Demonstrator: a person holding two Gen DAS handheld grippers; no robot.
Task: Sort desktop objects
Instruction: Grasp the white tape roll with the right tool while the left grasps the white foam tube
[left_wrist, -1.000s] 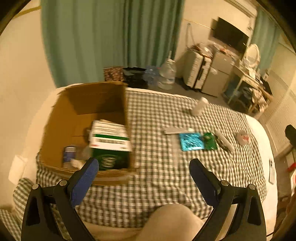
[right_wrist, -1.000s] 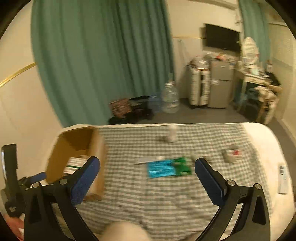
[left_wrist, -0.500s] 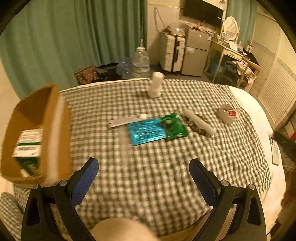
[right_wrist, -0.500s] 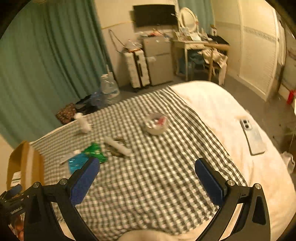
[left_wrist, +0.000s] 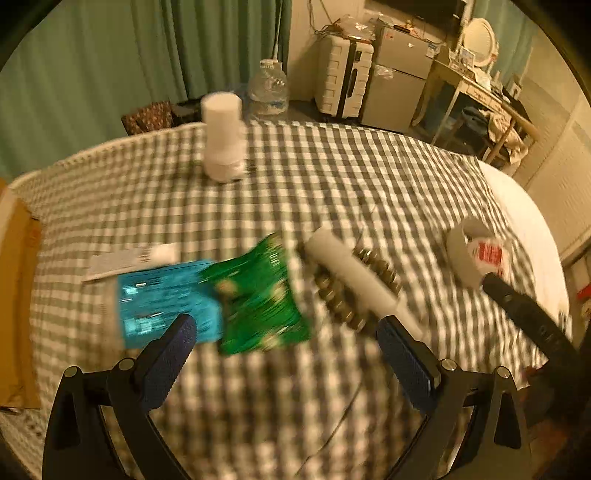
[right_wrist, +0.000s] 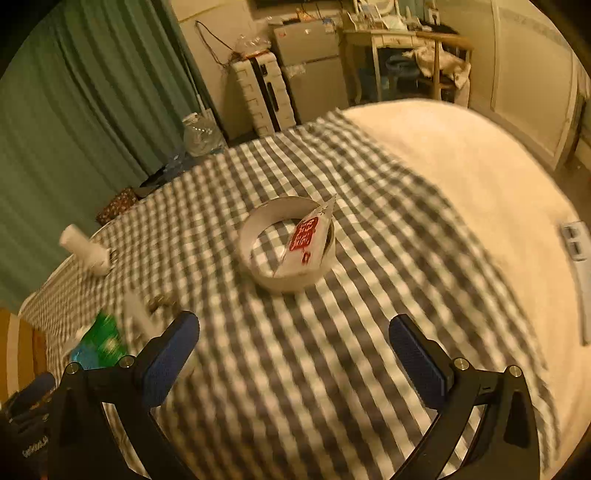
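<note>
- Left gripper (left_wrist: 284, 343): jaws spread, empty, over the checked cloth (left_wrist: 332, 177) on the bed.
- Right gripper (right_wrist: 293, 341): jaws spread, empty.
- Still loose: blue packet (left_wrist: 166, 299) and green packet (left_wrist: 258, 295) just ahead of left, white tube (left_wrist: 354, 275), tape ring (right_wrist: 286, 243) (red-label sachet inside), white bottle (left_wrist: 223, 136) far back.
- Cardboard box (left_wrist: 14, 295) at left edge; contents hidden. Most sorting looks left.
</note>
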